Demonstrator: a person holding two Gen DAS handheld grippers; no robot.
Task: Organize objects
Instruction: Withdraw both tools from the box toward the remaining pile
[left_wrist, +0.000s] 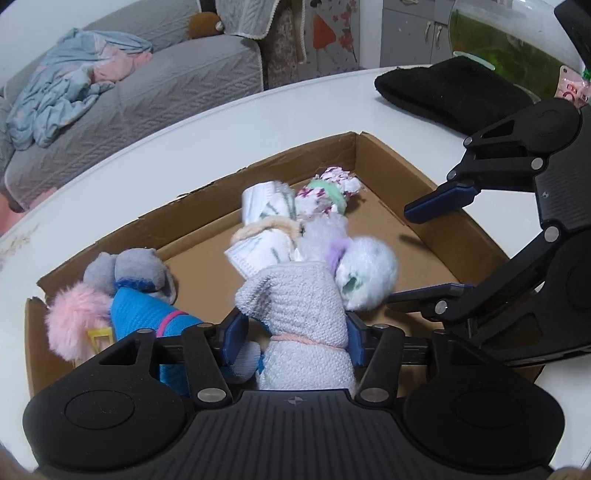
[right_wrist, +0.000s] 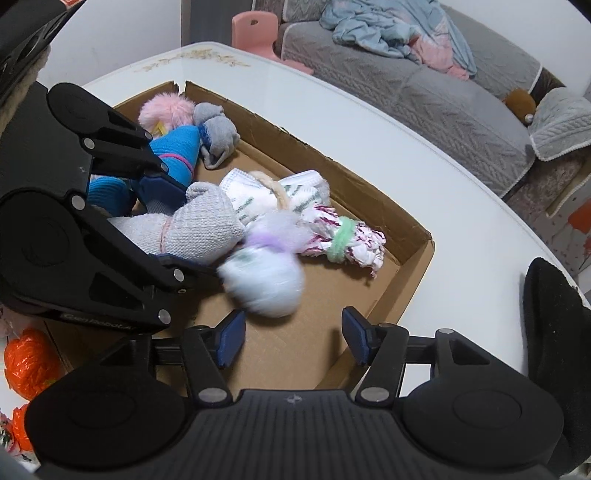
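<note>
While left claw (left_wrist: 293, 332) clamps grey bundle (left_wrist: 295, 295) over box (left_wrist: 373, 162), near its front edge | right claw (right_wrist: 293, 341) open, empty | lower gently beside rolls (right_wrist: 258, 195), release slowly

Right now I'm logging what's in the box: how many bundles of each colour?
Grey: 2, one held by the left gripper, one at the box wall
Blue: 1
Pink: 1
White: 4
Total: 8
</note>
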